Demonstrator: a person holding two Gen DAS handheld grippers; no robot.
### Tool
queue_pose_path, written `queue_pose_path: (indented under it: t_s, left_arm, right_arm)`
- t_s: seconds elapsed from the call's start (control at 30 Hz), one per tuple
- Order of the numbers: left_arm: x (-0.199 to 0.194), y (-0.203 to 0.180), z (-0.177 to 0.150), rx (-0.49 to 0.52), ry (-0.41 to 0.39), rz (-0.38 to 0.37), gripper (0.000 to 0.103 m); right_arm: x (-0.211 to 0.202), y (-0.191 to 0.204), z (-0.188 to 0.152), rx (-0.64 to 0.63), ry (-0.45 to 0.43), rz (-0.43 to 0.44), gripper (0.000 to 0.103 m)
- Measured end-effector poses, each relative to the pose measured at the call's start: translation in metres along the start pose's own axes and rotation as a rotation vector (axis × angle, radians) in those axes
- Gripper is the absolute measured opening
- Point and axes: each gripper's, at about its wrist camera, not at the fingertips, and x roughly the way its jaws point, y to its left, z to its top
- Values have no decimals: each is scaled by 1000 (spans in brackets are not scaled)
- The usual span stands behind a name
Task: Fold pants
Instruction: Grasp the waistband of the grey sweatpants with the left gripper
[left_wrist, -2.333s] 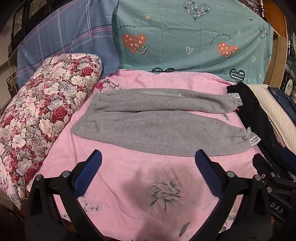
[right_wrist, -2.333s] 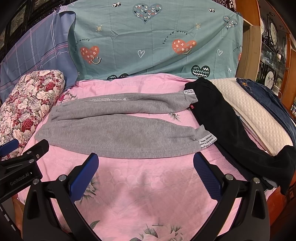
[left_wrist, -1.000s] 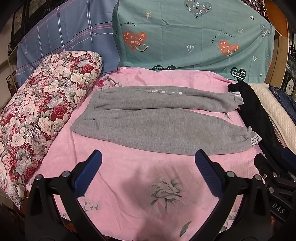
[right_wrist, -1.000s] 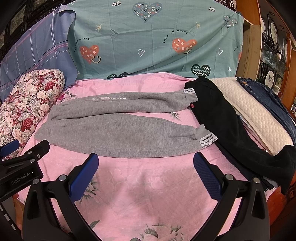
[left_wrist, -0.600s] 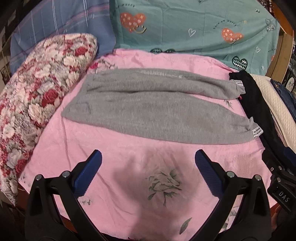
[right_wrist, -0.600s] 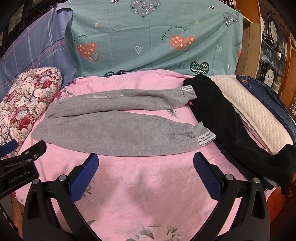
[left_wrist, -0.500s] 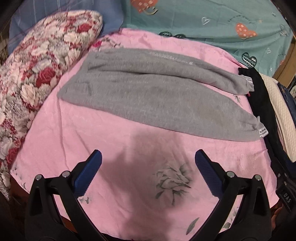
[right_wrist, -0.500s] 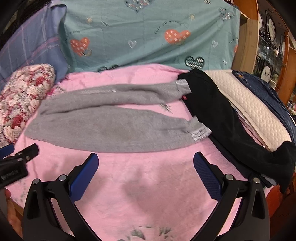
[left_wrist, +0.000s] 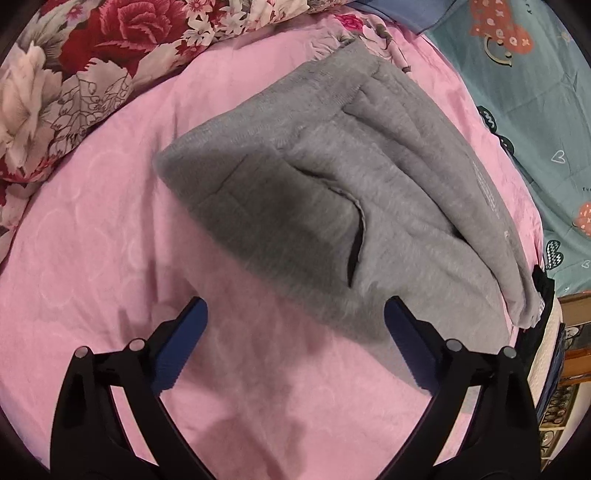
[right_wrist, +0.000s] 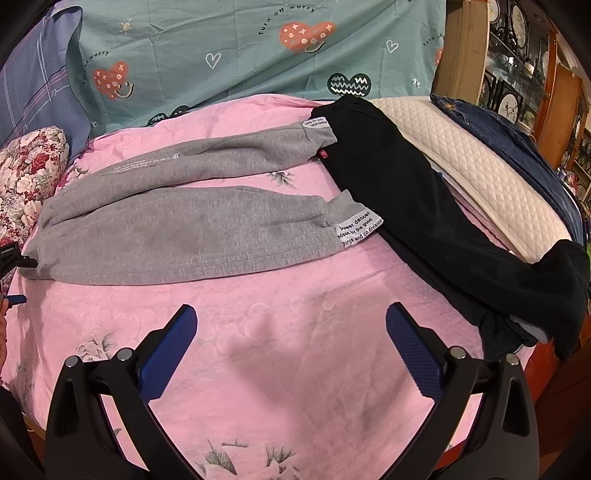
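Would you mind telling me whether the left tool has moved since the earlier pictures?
Yes. The left tool has moved in toward the gray pants, at their waistband end near the floral pillow.

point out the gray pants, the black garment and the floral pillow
gray pants (right_wrist: 184, 229): right wrist view, middle of near leg
black garment (right_wrist: 399, 184): right wrist view, its middle
floral pillow (left_wrist: 74, 74): left wrist view, rose print

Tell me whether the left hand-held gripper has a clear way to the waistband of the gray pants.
Probably yes. The left hand-held gripper is open above the pink sheet, and nothing lies between it and the gray pants waistband just ahead.
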Motion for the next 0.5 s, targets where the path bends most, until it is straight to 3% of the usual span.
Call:
queue_pose_path:
  t_s: [0.1,0.17,0.23,0.37,0.4,0.5]
  left_arm:
    - [3,1,16,-5,-53,8,92]
    - [2,0,24,0,-90,8,72]
    - [2,2,25,2,-99,-41,44]
    - [0,1,21,21,-132,-55,27]
    - [-3,0,19,23,-155,-33,15]
    - [-15,7,11,14,-191,-59,15]
  right_arm:
    - [3,1,1,-3,15,-3,102]
    - [3,2,1,-10,15,-13,102]
    - [1,0,3,-14,10,-24,102]
    - [3,-14,14,-12,20,-15,102]
    - [6,-19,20,-12,40,1,102]
    - [22,-46,49,53,114,38,102]
